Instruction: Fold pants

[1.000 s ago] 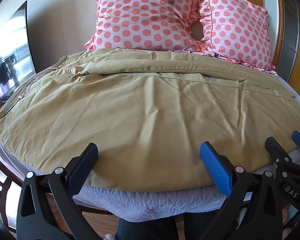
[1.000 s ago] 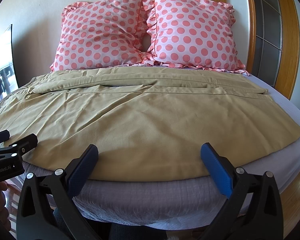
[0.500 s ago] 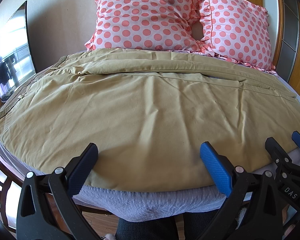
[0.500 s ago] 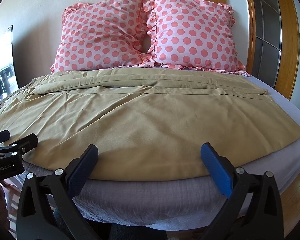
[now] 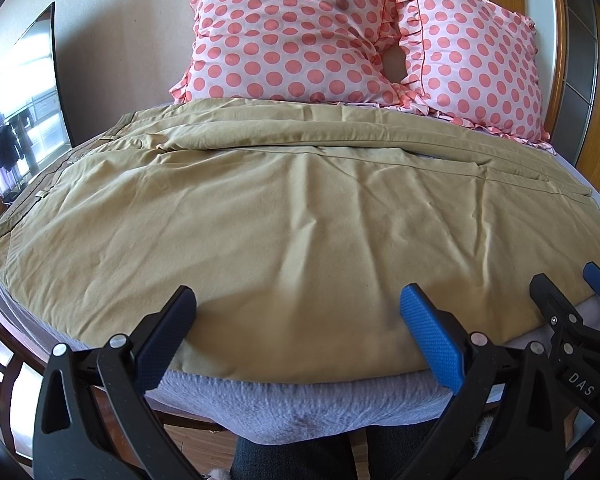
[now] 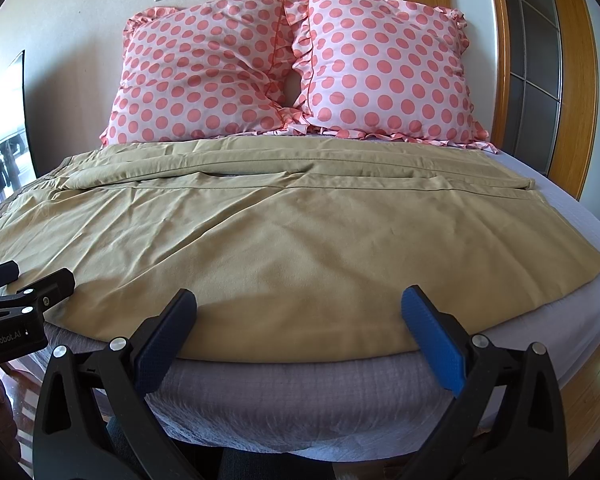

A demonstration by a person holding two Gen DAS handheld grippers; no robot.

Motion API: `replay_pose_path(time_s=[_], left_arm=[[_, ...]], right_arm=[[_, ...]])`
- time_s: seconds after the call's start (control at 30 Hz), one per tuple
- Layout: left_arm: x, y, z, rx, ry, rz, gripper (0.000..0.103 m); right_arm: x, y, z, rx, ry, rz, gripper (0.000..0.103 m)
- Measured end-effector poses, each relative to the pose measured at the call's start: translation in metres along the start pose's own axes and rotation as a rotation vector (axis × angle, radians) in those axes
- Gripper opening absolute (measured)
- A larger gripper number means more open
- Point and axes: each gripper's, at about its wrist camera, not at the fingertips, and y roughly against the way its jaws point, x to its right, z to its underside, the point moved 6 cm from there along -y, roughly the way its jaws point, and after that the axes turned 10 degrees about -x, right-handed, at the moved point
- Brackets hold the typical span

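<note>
Left wrist, change: almost nothing differs from a second ago; the left gripper (image 5: 296,322) hangs as before, wide and empty, above the near hem of the pants (image 5: 292,208). No fold looks begun.
Left wrist, edges: the hem runs along the near edge of the bed (image 5: 300,404); the waistband lies far left; the right gripper (image 5: 572,292) sits just right.
Right wrist, change: this view matches too; the right gripper (image 6: 298,320) stays wide, holding nothing.
Right wrist, room: bare sheet shows right of the cuffs; the pillows (image 6: 292,68) close the far side.
</note>
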Motion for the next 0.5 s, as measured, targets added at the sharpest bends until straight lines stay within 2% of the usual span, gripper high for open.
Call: replay_pose_path(time_s=[0.13,0.2,0.23,0.3,0.4,0.5], left_arm=[[0.000,0.000,0.000,-0.002,-0.002,0.002,0.101],[-0.001,0.000,-0.001,-0.010,-0.008,0.007,0.101],[-0.003,0.000,-0.002,-0.018,-0.008,0.008,0.101],[-0.010,0.002,-0.006,-0.030,0.003,0.002,0.101],[-0.023,0.011,-0.020,0.004,0.030,0.009,0.101],[-0.035,0.020,-0.045,0.049,0.038,0.000,0.101]], right_arm=[[0.001,-0.001,-0.004,-0.022,0.012,-0.014,0.102],[0.007,-0.002,-0.011,-0.051,0.012,-0.035,0.102],[0.015,0.000,-0.020,-0.039,-0.008,-0.035,0.102],[0.038,0.008,-0.044,0.009,-0.045,-0.016,0.102],[0.078,0.008,-0.097,0.041,-0.094,0.059,0.102],[0.119,-0.017,-0.152,0.037,-0.142,0.157,0.102]])
